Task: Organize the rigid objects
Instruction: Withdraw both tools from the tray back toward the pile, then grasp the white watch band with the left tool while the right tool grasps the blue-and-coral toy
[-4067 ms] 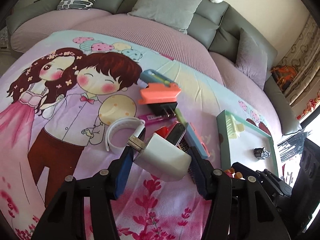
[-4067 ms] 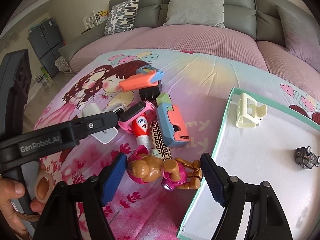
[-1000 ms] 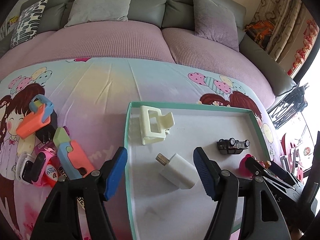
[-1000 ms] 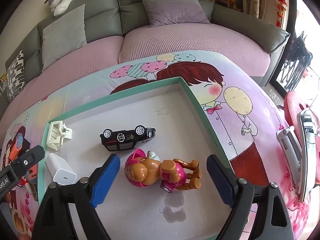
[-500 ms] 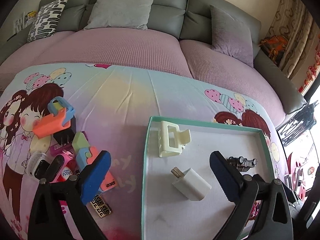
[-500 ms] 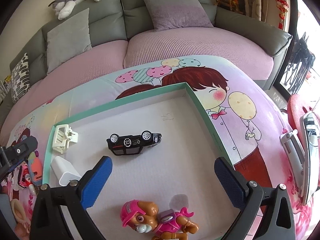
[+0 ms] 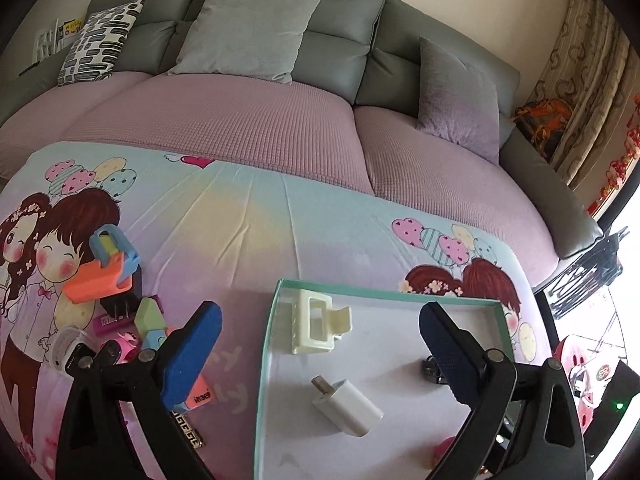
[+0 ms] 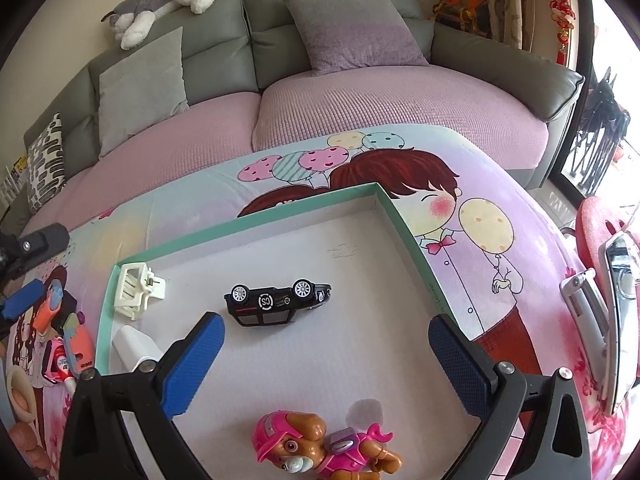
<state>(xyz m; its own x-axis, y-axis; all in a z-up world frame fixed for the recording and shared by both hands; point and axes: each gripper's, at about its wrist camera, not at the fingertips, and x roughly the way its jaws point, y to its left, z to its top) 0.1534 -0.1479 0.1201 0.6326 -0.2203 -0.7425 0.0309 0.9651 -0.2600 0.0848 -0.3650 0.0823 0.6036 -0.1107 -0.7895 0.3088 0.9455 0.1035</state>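
Observation:
A green-rimmed white tray [image 7: 276,304] [image 8: 384,200] lies on a cartoon-print cloth. In it are a cream hair clip [image 7: 318,326] [image 8: 134,290], a white charger plug [image 7: 348,406] [image 8: 130,344], a black toy car on its side [image 8: 276,302] and a pink dog figure [image 8: 320,450]. My left gripper [image 7: 320,344] is open and empty above the tray's left part. My right gripper [image 8: 326,356] is open and empty above the tray, the dog figure just below it. A pile of loose items [image 7: 120,304] [image 8: 66,344] lies left of the tray: an orange and blue clip, a pink watch, a pen, a green and orange block.
A grey sofa with a purple cover [image 7: 248,120] and cushions [image 8: 356,28] runs behind the cloth. A plush toy [image 8: 160,0] lies on the sofa back. A red stool [image 8: 604,232] and a metal rack stand at the right edge.
Both grippers have drawn back and up from the tray. The charger plug and the dog figure, released earlier, lie in the tray; the dog now sits lower in the right view.

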